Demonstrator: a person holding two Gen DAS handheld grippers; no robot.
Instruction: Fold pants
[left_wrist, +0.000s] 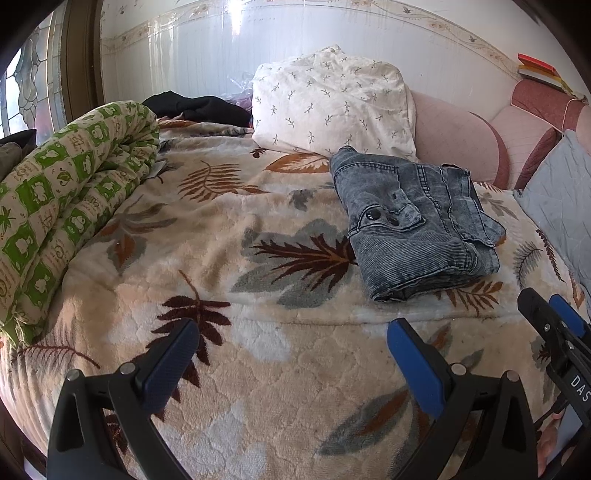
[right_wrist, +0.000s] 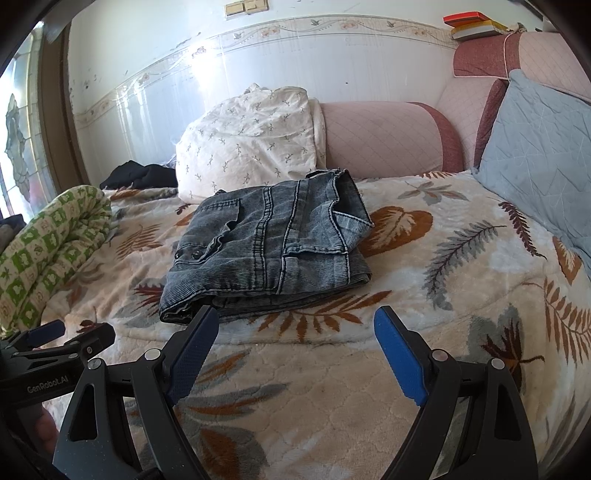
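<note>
Pants (right_wrist: 269, 247) lie folded in a compact stack, seemingly finished; left gripper (left_wrist: 291, 354) and right gripper (right_wrist: 295, 354) both released, nothing held, perhaps just tidying

Both wrist views look low across the bed (left_wrist: 258, 369) toward the headboard (right_wrist: 384, 140); left sits farther left; the 2 share the folded pants (left_wrist: 413, 221) nearby.

one folded pants (right_wrist: 266, 247), two pillows (right_wrist: 247, 144), one rolled quilt (left_wrist: 62, 206)
</note>
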